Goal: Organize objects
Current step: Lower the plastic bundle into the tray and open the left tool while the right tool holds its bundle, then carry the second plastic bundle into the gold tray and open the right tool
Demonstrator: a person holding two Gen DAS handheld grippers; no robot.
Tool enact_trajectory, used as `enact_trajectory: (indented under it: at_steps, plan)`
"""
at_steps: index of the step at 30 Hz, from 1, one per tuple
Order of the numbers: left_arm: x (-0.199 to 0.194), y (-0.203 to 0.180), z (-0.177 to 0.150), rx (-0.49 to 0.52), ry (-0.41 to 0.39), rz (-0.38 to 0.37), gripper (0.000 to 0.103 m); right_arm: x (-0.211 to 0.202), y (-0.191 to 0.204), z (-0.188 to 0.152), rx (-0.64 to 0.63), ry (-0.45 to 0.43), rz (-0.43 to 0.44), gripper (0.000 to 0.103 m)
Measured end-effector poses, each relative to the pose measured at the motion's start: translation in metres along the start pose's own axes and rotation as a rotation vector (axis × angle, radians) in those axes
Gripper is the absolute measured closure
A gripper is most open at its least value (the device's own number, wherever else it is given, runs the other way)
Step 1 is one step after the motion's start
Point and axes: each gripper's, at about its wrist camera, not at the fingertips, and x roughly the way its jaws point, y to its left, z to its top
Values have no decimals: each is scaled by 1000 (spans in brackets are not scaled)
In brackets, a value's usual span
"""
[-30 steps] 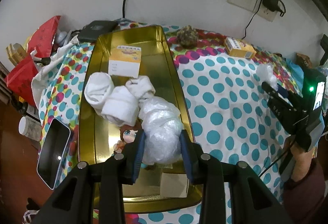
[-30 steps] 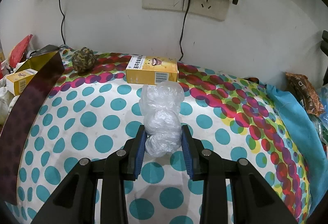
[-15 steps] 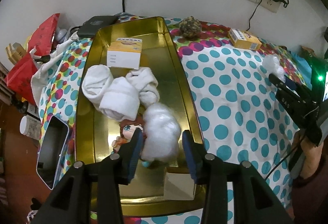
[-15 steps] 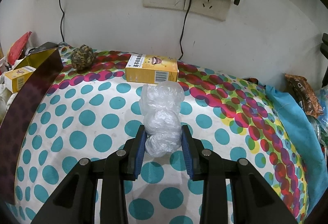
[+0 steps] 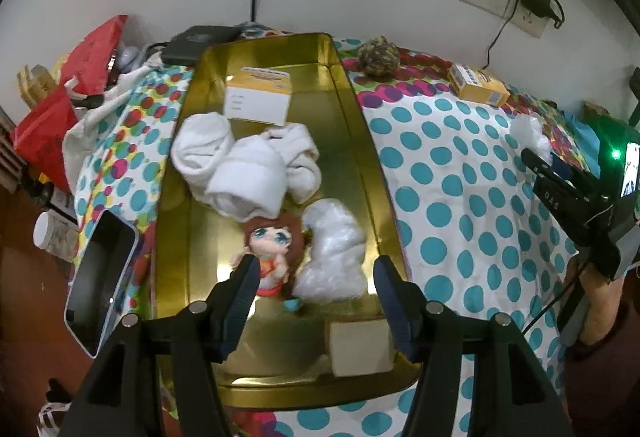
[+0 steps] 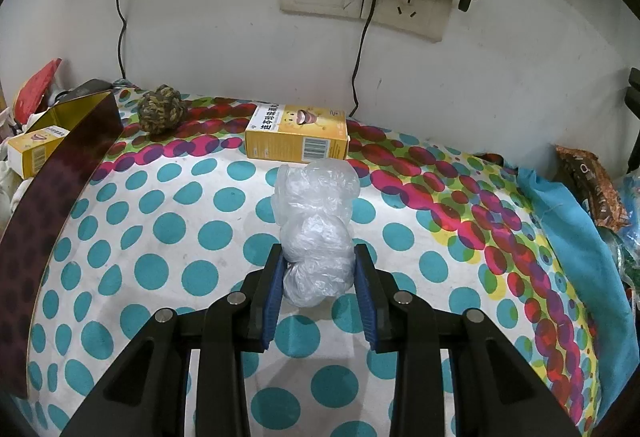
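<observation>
In the left wrist view a gold tray (image 5: 344, 141) holds a yellow box (image 5: 260, 97), rolled white socks (image 5: 244, 173), a small doll (image 5: 272, 241), a crumpled plastic bag (image 5: 336, 249) and a pale small box (image 5: 360, 349). My left gripper (image 5: 316, 269) hovers over the doll and that bag. Its jaws are opening, and neither pad touches the bag. My right gripper (image 6: 320, 265) is shut on a second crumpled clear plastic bag (image 6: 316, 205) over the dotted tablecloth. That right gripper (image 5: 560, 181) also shows at the left view's right edge.
A yellow medicine box (image 6: 298, 139) and a rope ball (image 6: 162, 109) lie near the wall. A phone (image 5: 102, 277) and red bags (image 5: 80, 85) crowd the tray's left side. Blue cloth (image 6: 572, 237) and a snack packet (image 6: 588, 181) sit at the right. Cables hang from wall sockets.
My left gripper's jaws spread apart and let go of the plastic bag, which now lies in the tray beside the uncovered doll. The right gripper and its bag have not moved.
</observation>
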Motion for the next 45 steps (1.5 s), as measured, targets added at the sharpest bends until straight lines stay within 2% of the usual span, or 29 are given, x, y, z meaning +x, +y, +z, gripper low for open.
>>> enact_trajectory:
  at_steps: [8,16,19,22,28,32,38,45]
  plan:
    - [-19,14,-16,-33,-77,35,43,-6,-1,0,1,-28,-6,72]
    - [-30,32,-30,-53,-117,30,43,-17,2,-1,-20,-94,5,72]
    - [-34,40,-35,-61,-133,26,42,-17,9,0,-49,-88,2,72]
    - [-38,49,-40,-70,-148,26,42,-27,17,7,-40,-101,46,72]
    - [-39,63,-45,-102,-152,8,42,-72,63,29,-128,-188,145,72]
    - [-41,73,-49,-125,-153,0,42,-101,100,38,-186,-211,262,72]
    - [-45,88,-54,-139,-162,-5,42,-118,150,37,-262,-168,379,72]
    - [-45,106,-59,-157,-179,-8,42,-104,184,28,-297,-71,385,72]
